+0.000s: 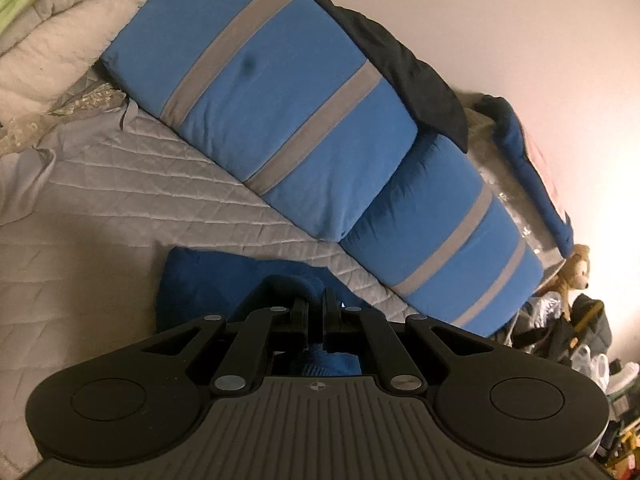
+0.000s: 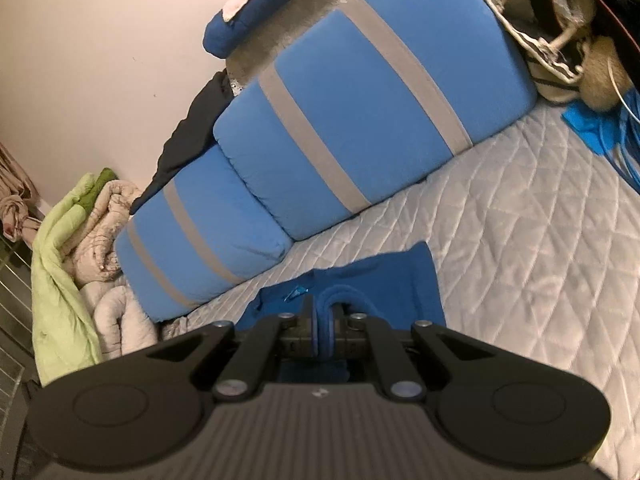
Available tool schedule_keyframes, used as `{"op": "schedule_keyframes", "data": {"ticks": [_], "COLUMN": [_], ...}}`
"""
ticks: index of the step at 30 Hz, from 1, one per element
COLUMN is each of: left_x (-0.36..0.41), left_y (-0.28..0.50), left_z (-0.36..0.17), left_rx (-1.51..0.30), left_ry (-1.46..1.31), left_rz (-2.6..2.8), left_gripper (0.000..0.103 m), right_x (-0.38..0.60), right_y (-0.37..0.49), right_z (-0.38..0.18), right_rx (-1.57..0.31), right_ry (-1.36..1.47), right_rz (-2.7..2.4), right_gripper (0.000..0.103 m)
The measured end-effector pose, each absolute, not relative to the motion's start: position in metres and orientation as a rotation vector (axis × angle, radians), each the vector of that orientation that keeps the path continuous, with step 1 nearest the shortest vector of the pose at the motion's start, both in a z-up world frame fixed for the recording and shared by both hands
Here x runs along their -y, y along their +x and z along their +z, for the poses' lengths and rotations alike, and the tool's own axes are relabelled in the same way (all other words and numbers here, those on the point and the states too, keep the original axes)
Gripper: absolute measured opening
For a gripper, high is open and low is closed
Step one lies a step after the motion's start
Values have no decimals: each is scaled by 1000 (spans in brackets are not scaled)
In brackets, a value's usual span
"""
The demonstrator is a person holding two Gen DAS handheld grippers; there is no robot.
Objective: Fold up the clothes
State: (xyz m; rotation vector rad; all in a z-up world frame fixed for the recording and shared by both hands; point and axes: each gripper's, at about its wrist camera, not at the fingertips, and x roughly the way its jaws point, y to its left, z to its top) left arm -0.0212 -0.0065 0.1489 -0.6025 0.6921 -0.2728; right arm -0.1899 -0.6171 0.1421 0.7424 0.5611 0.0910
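Right now I have both grippers clamped on the same dark blue garment, which lies partly on the quilt in front of the pillows. My left gripper has its jaws drawn narrow, nearly touching, with a bunched fold of the cloth pinched between the fingers — more of the fabric shows below, through the gap in the linkage. My right gripper is likewise closed down tight, and a thick roll of the garment bulges up over the fingertips and hangs between them. From the right wrist view, the rest of the cloth spreads flat on the quilt just ahead of the fingers. Two blue pillows with grey stripes lean end to end against the wall, a dark cloth draped over their top edge. A rumpled cream blanket and a green one are heaped at one end of the bed; a plush toy sits at the other, near some clutter.
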Motion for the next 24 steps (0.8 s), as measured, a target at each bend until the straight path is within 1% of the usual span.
{"op": "schedule_keyframes", "data": {"ticks": [5, 13, 18, 24], "left_x": [5, 3, -1, 2], "left_y": [-11, 11, 29, 54], "left_z": [148, 137, 125, 103], "left_rx": [-674, -695, -722, -772], "left_ry": [-604, -621, -651, -644], "left_rz": [-288, -258, -230, -199], "left_gripper": [5, 5, 5, 6], "right_x": [619, 622, 611, 606], "right_y": [-170, -148, -125, -87], "right_z": [138, 134, 140, 122], "right_rx": [-582, -577, -585, -637], "right_ry": [714, 708, 604, 542], "right_rz": [63, 55, 43, 19], "right_gripper": [5, 5, 5, 5]}}
